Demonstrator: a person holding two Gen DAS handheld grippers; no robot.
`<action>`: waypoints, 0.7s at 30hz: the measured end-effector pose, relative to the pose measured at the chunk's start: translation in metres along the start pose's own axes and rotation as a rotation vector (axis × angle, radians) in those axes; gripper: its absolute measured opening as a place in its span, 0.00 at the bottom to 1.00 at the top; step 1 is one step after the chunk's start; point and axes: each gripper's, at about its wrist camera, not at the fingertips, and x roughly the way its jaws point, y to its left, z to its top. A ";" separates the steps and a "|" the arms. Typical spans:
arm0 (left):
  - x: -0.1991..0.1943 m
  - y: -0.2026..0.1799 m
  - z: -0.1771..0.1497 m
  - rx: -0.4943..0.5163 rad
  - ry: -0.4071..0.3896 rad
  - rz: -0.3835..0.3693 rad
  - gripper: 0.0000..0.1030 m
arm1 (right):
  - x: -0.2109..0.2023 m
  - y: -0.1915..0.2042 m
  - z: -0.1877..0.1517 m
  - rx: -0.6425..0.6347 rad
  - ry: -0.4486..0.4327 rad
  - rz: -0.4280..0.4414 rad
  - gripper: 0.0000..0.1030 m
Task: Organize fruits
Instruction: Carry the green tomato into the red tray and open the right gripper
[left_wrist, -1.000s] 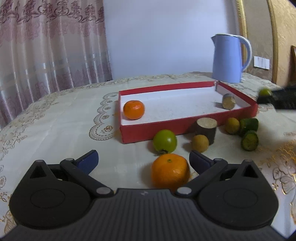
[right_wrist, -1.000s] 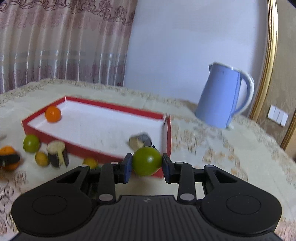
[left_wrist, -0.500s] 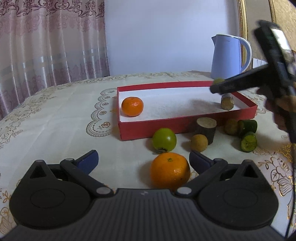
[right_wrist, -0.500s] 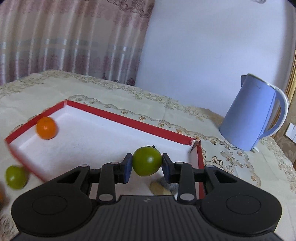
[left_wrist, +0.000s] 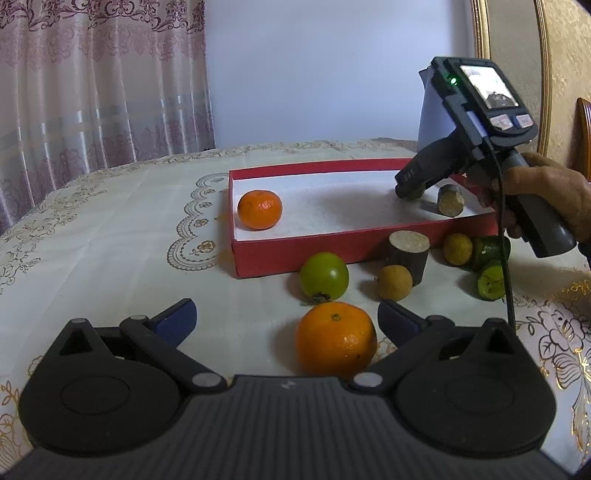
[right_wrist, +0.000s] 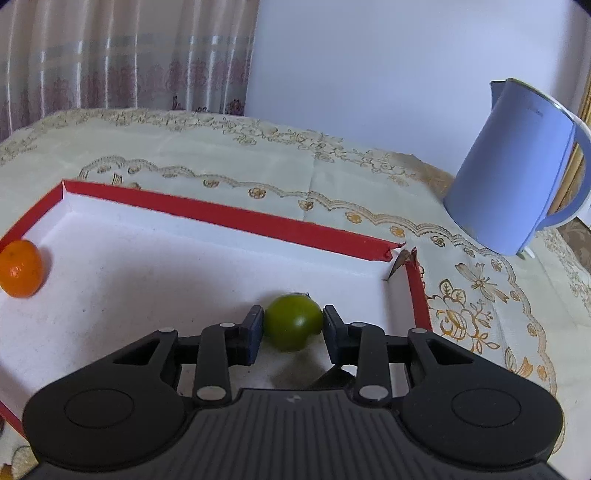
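Note:
My right gripper (right_wrist: 292, 328) is shut on a green fruit (right_wrist: 292, 321) and holds it low over the right end of the red tray (right_wrist: 229, 218). It also shows in the left wrist view (left_wrist: 410, 184), tilted down into the tray (left_wrist: 295, 254). A small orange (left_wrist: 259, 209) lies at the tray's left end, and a brown stub (left_wrist: 450, 199) at its right end. My left gripper (left_wrist: 286, 317) is open, with a large orange (left_wrist: 335, 338) between its fingers on the table. A second green fruit (left_wrist: 324, 276) lies just beyond.
A cut log piece (left_wrist: 408, 254), a small brown fruit (left_wrist: 394, 282), a yellow fruit (left_wrist: 458, 249) and two green cut pieces (left_wrist: 491, 282) lie in front of the tray. A blue kettle (right_wrist: 517, 170) stands behind the tray's right corner.
My right gripper has moved over the tray and come down towards its floor with the green fruit. My left gripper has stayed put.

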 end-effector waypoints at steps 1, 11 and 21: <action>0.000 0.000 0.000 -0.002 0.001 0.002 1.00 | -0.003 -0.001 0.000 0.003 -0.009 0.003 0.36; 0.002 0.001 0.000 -0.006 0.013 0.012 1.00 | -0.101 -0.058 -0.058 0.147 -0.202 0.029 0.62; 0.002 -0.004 -0.001 0.007 0.023 0.046 1.00 | -0.121 -0.084 -0.135 0.199 -0.135 -0.050 0.63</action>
